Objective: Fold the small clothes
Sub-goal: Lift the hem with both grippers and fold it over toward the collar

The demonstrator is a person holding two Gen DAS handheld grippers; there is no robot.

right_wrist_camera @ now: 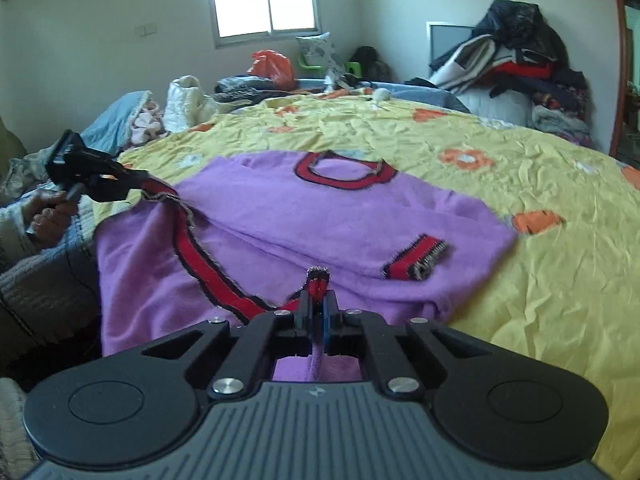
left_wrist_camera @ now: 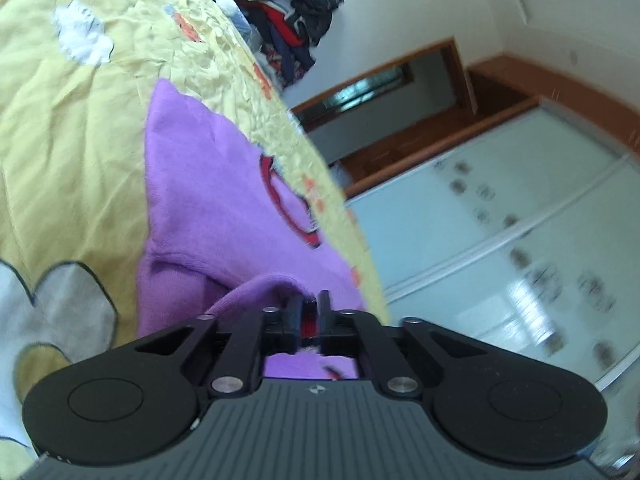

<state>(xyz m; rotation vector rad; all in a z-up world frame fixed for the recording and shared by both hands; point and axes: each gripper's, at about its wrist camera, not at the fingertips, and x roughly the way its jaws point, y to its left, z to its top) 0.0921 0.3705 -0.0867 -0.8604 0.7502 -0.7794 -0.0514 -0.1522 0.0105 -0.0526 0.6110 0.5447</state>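
Right tool (right_wrist_camera: 316,312) nearest lens, clamped on red-striped hem (right_wrist_camera: 318,280) of purple sweater (right_wrist_camera: 280,216). Largest: bed, yellow floral quilt (right_wrist_camera: 520,208), carrying sweater spread flat, collar (right_wrist_camera: 344,174) far side, cuff (right_wrist_camera: 416,260) folded onto body. Clothes pile (right_wrist_camera: 516,68) at far corner. Left tool (right_wrist_camera: 92,178), held by hand (right_wrist_camera: 50,216), clamped on other hem end; hem lifted between both. Judgement: knit soft, light, fuzzy, drapes and stretches; grip thick ribbed hem corners, not loose body.
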